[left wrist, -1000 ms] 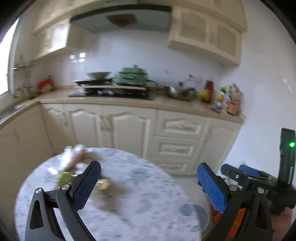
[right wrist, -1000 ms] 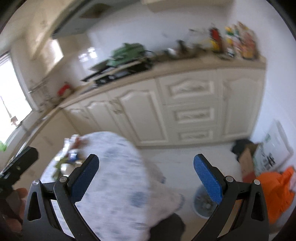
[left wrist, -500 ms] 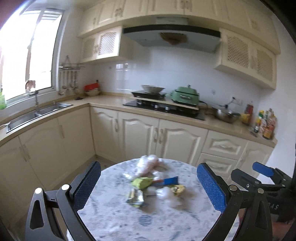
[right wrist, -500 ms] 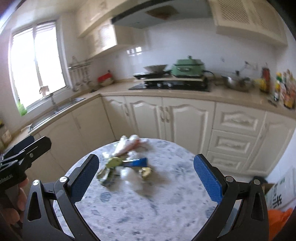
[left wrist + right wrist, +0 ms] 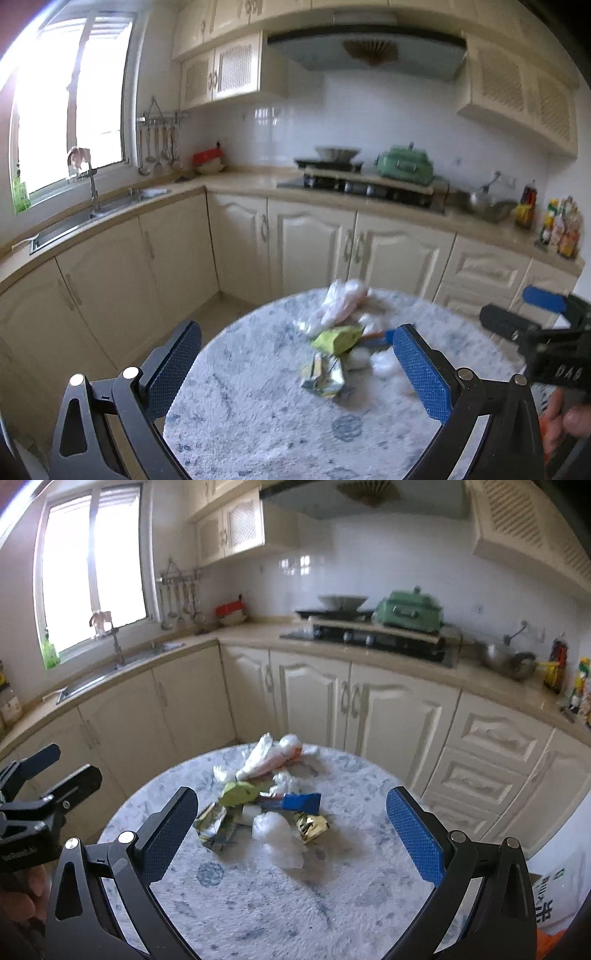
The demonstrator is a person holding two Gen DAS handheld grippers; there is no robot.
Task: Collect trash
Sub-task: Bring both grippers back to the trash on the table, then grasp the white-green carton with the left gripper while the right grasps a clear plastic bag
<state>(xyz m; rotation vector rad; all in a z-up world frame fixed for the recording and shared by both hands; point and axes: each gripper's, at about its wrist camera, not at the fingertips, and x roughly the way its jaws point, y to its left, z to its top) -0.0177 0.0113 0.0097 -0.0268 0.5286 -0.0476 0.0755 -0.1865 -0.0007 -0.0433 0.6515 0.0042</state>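
Note:
A heap of trash lies on a round marble table [image 5: 258,904] [image 5: 258,406]. It holds a clear plastic bag [image 5: 269,757] [image 5: 341,301], a green wrapper [image 5: 238,792] [image 5: 338,338], a blue wrapper [image 5: 301,802], a gold foil wrapper [image 5: 312,825], a silver-green packet [image 5: 214,825] [image 5: 323,376] and crumpled white tissue [image 5: 279,834]. My right gripper [image 5: 291,840] hangs open above the near side of the heap. My left gripper [image 5: 295,369] is open too, held over the table's left part with the heap near its right finger. Each gripper shows at the edge of the other's view.
Cream kitchen cabinets [image 5: 388,716] run behind the table, with a sink [image 5: 92,218] at left and a stove with a green pot [image 5: 410,609]. A white printed bag [image 5: 554,897] stands on the floor at right. A person's hand [image 5: 569,421] holds the right gripper.
Both views have swung left and steadied from a blurred look at the floor and cabinets onto the table; the trash heap now sits between the right gripper's fingers. Both stay open.

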